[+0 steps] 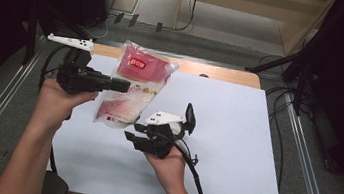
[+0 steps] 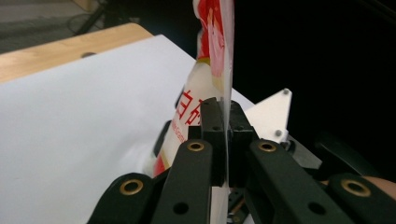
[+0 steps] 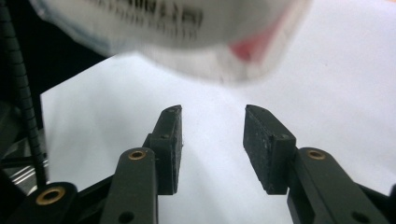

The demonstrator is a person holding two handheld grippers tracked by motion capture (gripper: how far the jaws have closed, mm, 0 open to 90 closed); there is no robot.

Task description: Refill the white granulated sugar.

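Observation:
A clear plastic bag (image 1: 134, 84) of white grains with a red label and red print hangs tilted above the white sheet (image 1: 225, 134). My left gripper (image 1: 123, 85) is shut on the bag's side edge. In the left gripper view the two black pads (image 2: 212, 126) pinch the thin edge of the bag (image 2: 217, 42) between them. My right gripper (image 1: 132, 133) sits just below and right of the bag's lower end, open. In the right gripper view its jaws (image 3: 212, 140) stand apart with nothing between them, and the bag's blurred bottom (image 3: 177, 32) hangs above the tips.
The white sheet covers most of a wooden table (image 1: 223, 74). Metal rails (image 1: 303, 159) run along both sides of the table. Dark stands and cables (image 1: 309, 70) stand at the far corners. A cable (image 1: 196, 181) trails from the right gripper toward the front edge.

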